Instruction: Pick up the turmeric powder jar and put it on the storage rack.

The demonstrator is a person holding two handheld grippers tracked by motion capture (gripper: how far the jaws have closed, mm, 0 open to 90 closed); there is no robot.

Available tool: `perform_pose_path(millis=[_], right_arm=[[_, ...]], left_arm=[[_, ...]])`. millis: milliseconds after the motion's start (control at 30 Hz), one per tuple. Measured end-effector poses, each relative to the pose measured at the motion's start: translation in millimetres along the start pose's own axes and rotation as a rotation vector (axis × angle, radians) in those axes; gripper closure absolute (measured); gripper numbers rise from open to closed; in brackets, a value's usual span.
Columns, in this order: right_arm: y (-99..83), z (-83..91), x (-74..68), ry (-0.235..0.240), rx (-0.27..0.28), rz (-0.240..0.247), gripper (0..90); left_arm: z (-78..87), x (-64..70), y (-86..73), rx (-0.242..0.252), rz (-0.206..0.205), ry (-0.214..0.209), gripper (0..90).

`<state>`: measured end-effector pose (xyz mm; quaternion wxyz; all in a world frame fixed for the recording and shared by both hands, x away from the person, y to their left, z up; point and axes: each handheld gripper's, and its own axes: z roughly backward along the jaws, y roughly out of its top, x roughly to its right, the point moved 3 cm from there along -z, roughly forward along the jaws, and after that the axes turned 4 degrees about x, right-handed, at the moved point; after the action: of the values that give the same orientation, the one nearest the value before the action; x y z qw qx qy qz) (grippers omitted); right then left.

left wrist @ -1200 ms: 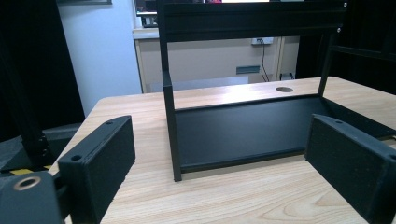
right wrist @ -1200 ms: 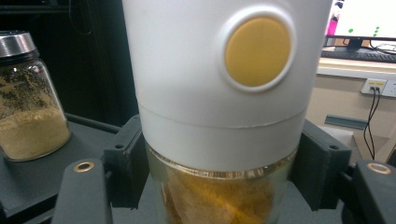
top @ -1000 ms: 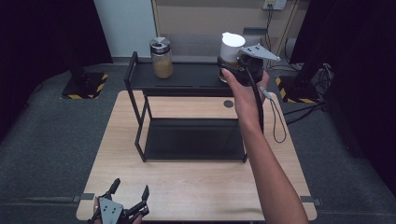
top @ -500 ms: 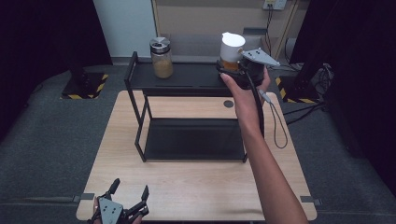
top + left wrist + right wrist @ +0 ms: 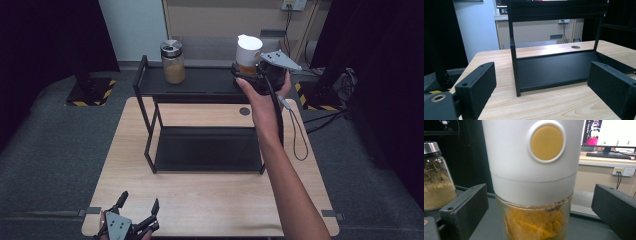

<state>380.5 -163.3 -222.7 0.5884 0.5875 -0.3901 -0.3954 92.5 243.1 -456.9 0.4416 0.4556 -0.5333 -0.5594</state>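
Now we straddle the spice grinder (image 5: 531,177) on the rack's top shelf (image 5: 210,82).
Our right gripper (image 5: 539,205) stands open around it; our left gripper (image 5: 136,210) rests open.

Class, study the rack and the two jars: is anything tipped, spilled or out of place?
Nothing stands out. The white-capped jar and the steel-lidded jar stand upright on the rack; right tongs open around the first.

You're looking at two glass spice jars, the white-capped one (image 5: 248,55) and the steel-lidded one (image 5: 172,62), one black two-tier metal rack (image 5: 200,85), and two black grippers (image 5: 131,226) (image 5: 265,75).
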Motion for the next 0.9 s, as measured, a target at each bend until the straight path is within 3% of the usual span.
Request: perform_pose_path(millis=[433,900], right_arm=[[4.3,6.5,-3.5,0.003,0.007,0.005,0.4],[3.4,31.0,-8.9,0.066,0.047,0.001,0.4]], left_arm=[[2.0,-0.2,3.2,0.008,-0.005,-0.002,7.6],[2.9,-0.4,2.9,0.012,-0.002,0.000,7.6]])
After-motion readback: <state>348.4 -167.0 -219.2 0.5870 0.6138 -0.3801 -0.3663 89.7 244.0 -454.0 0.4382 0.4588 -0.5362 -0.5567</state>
